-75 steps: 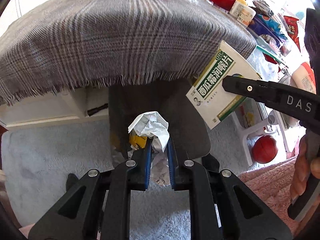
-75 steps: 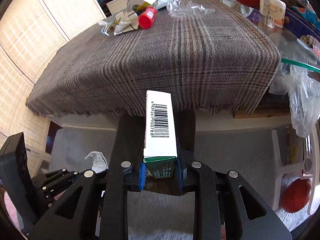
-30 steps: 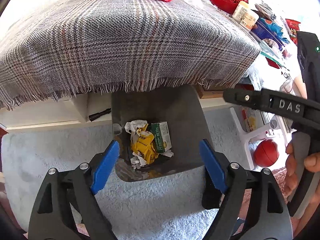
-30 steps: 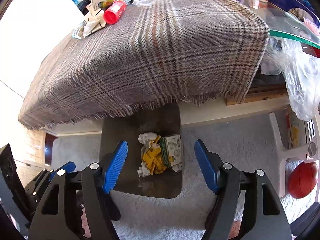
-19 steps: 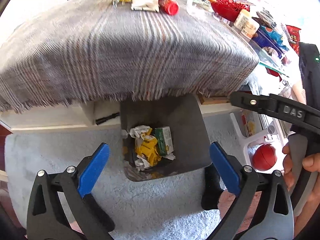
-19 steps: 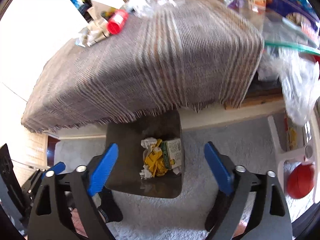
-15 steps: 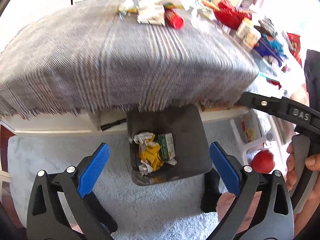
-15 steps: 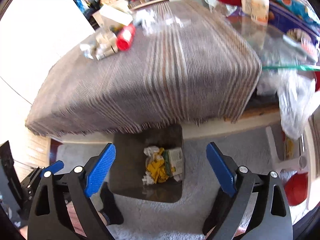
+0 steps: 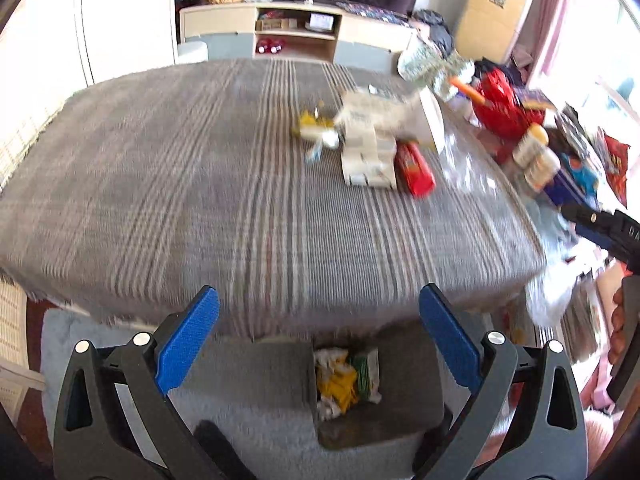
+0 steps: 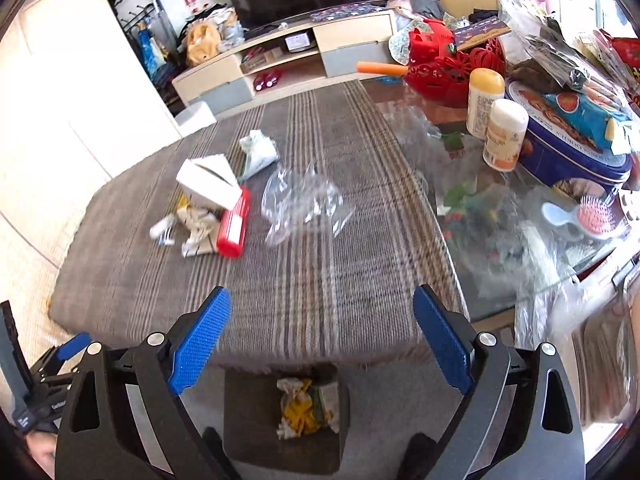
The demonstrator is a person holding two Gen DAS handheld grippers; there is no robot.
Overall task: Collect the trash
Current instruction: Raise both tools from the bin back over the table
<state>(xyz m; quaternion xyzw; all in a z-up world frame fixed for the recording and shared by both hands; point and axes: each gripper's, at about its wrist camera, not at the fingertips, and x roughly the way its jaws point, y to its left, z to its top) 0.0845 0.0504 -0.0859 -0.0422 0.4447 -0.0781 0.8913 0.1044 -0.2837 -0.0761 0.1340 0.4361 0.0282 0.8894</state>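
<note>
My left gripper (image 9: pixel 318 300) is open and empty above the near edge of the plaid-covered table (image 9: pixel 200 200). My right gripper (image 10: pixel 322 300) is also wide open with nothing in it. Below both stands the dark grey bin (image 9: pixel 416 360) on the rug, holding crumpled paper, a yellow wrapper and a green-white box (image 9: pixel 368 374). On the cloth lie a white carton (image 10: pixel 208 182), a red container (image 10: pixel 234 224), crumpled paper (image 10: pixel 196 226), a white-green packet (image 10: pixel 258 152) and a clear plastic bag (image 10: pixel 302 202). The picture is blurred by motion.
The glass end of the table at the right holds a red basket (image 10: pixel 444 68), two bottles (image 10: pixel 504 140), a blue tin (image 10: pixel 572 152) and a pink brush (image 10: pixel 598 216). A TV cabinet (image 10: pixel 288 56) stands behind. A plastic bag (image 9: pixel 552 300) hangs off the right corner.
Both grippers let the crumpled paper and the green box fall into the bin, opened wide, then rose and tipped up, so the table top now fills the views.
</note>
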